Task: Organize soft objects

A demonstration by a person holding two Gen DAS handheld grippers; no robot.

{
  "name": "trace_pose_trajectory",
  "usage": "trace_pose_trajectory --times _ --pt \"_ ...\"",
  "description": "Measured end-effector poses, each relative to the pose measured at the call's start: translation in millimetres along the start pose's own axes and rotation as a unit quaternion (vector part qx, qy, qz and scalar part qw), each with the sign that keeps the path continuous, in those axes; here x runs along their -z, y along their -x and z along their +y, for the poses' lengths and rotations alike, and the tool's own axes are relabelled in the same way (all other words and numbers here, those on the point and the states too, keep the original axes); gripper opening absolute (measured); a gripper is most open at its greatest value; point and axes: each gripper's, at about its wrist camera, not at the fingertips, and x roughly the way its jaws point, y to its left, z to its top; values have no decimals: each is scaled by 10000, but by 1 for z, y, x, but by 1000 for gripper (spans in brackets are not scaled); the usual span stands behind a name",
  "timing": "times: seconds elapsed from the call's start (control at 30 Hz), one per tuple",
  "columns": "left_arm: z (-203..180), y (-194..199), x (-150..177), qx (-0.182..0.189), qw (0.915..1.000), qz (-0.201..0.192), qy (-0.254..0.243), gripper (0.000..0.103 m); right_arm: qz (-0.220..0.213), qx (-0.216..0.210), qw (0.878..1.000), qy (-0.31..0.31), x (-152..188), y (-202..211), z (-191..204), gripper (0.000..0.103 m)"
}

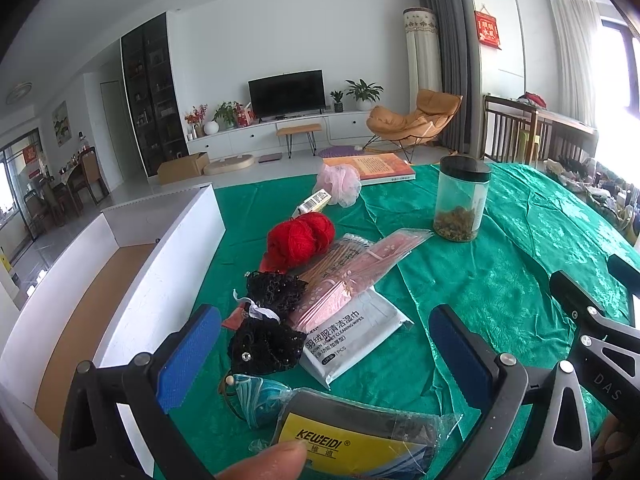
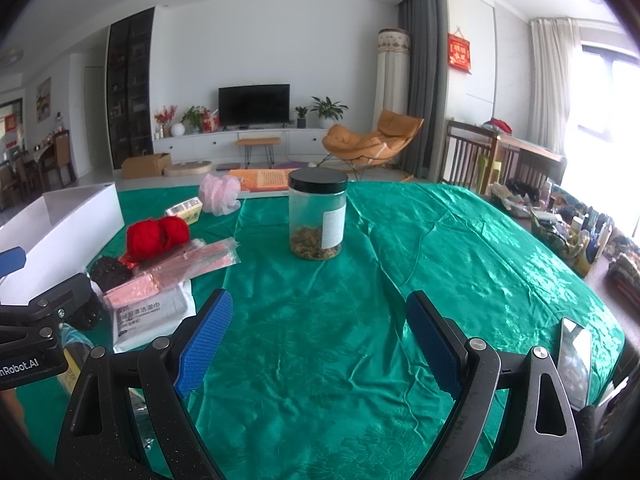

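Observation:
Soft items lie on the green cloth (image 1: 500, 280): a red yarn ball (image 1: 300, 236), a pink mesh sponge (image 1: 340, 184), two black lace pieces (image 1: 264, 344) and a teal pouch (image 1: 256, 396). My left gripper (image 1: 324, 316) is open just above and in front of the lace and a white wipes pack (image 1: 356, 336), holding nothing. A thumb (image 1: 264, 464) shows at the bottom edge. My right gripper (image 2: 320, 300) is open over bare green cloth (image 2: 320, 360), with the red yarn (image 2: 156, 236) and pink sponge (image 2: 220, 192) far to its left.
A white open box (image 1: 160, 280) stands at the table's left edge. A black-lidded jar (image 2: 318, 220), a book (image 1: 372, 166), pink flat packets (image 1: 360, 272) and a yellow packet (image 1: 352, 436) share the table. Clutter (image 2: 560, 232) lines the right edge.

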Motion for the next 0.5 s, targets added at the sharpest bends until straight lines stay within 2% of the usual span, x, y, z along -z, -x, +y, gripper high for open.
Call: trace_pose_trajectory --times 0.5 --pt "1 0 2 -36 10000 30 -27 103 -2 -4 10000 4 0 0 0 91"
